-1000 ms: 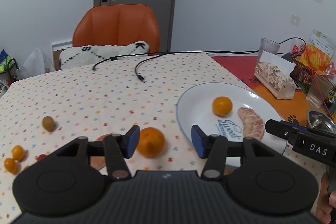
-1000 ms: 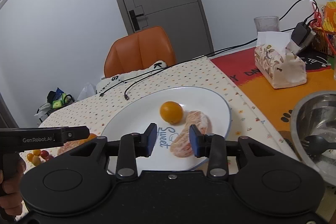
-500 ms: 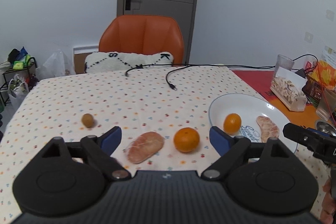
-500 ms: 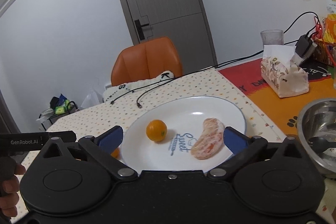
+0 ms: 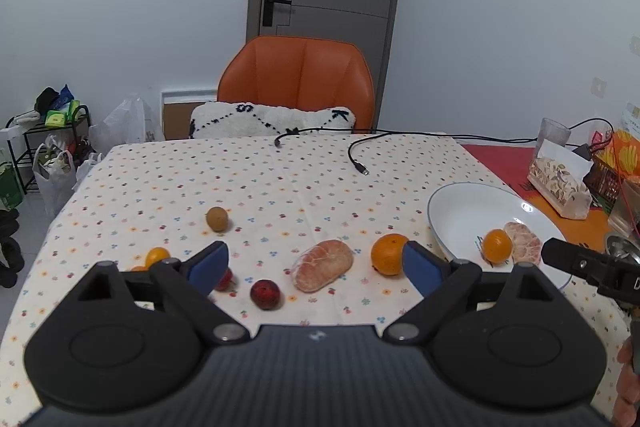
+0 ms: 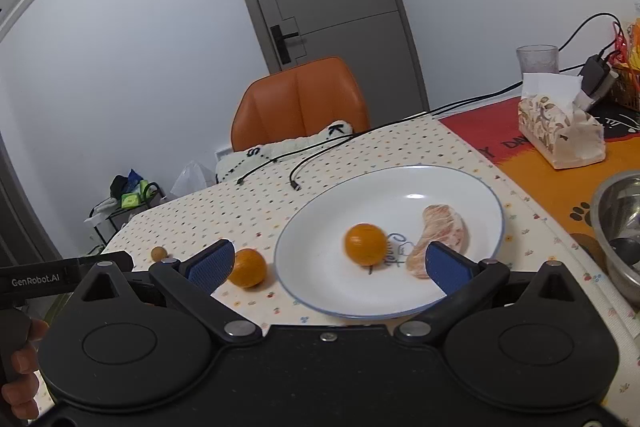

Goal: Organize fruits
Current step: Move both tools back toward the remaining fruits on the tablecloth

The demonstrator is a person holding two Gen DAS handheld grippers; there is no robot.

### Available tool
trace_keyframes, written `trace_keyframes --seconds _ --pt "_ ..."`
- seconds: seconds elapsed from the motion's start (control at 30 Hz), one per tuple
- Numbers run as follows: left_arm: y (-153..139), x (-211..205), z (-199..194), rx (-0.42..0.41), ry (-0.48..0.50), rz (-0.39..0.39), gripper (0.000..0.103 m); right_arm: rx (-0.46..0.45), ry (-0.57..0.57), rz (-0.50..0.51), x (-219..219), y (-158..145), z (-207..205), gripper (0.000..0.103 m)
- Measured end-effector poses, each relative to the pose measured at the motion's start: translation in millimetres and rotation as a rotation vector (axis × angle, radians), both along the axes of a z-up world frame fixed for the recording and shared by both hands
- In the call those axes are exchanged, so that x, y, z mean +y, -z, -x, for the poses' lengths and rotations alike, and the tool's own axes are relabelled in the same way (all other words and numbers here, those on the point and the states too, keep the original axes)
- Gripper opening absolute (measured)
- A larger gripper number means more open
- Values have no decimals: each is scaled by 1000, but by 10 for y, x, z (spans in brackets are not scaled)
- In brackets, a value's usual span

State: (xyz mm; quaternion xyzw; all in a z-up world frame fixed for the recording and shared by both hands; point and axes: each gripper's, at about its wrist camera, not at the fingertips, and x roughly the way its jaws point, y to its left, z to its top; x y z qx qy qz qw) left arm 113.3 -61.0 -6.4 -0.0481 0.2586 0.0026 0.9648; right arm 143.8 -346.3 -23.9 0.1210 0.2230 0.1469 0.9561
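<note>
Both claws released, nothing between pads: left claw [image 5: 316,265] opening, right claw [image 6: 330,261] spread wide. Plate [image 6: 452,183] lower centre holds small orange [image 6: 365,243] and peeled segment [image 6: 442,227] — collecting spot, likely. Your leftovers — orange [image 5: 389,253], peeled half [image 5: 323,265], red fruit [image 5: 265,293] — wait on bench [image 5: 280,187].

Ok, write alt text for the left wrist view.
The left tool, its jaws opening and holding nothing, points over a dotted tablecloth where a peeled citrus piece, an orange, a red fruit and a brown fruit lie. At right, a white plate holds a small orange and another peeled piece.
</note>
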Motion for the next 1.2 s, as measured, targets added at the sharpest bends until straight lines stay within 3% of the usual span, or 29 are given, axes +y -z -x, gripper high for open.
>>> trace_keyframes --seconds 1.2 --pt "111 692 366 23 -91 42 96 25 -136 45 622 -8 93 103"
